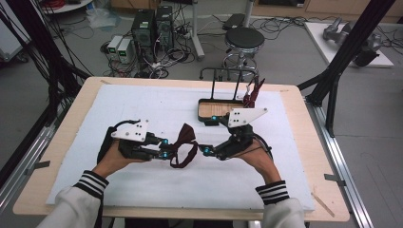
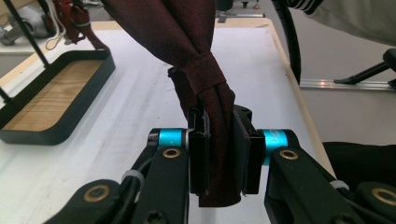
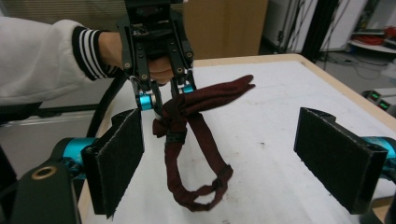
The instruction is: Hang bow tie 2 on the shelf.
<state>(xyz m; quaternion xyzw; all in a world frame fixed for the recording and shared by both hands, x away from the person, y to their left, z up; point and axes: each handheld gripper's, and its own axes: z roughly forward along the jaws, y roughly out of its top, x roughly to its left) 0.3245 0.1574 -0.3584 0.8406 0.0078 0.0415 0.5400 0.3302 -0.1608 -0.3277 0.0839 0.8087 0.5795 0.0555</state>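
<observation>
A dark red bow tie [image 1: 184, 142] with a knot band and a long neck strap lies across the white mat [image 1: 142, 99], partly lifted. My left gripper [image 1: 164, 153] is shut on it. In the left gripper view the pads [image 2: 198, 154] squeeze the cloth [image 2: 212, 93] just below the knot. My right gripper [image 1: 205, 150] faces it from the right, open, with nothing between its jaws. In the right gripper view the wide-apart pads [image 3: 119, 158] frame the bow tie [image 3: 187, 126], whose strap loop rests on the mat, and the left gripper [image 3: 166, 100] holds it from the far side.
A black wire tray with a wooden floor [image 1: 205, 114] stands at the back of the mat; another dark red cloth piece [image 1: 253, 92] hangs at its right end. Past the table's far edge are a stool [image 1: 244, 40] and computer cases [image 1: 152, 28].
</observation>
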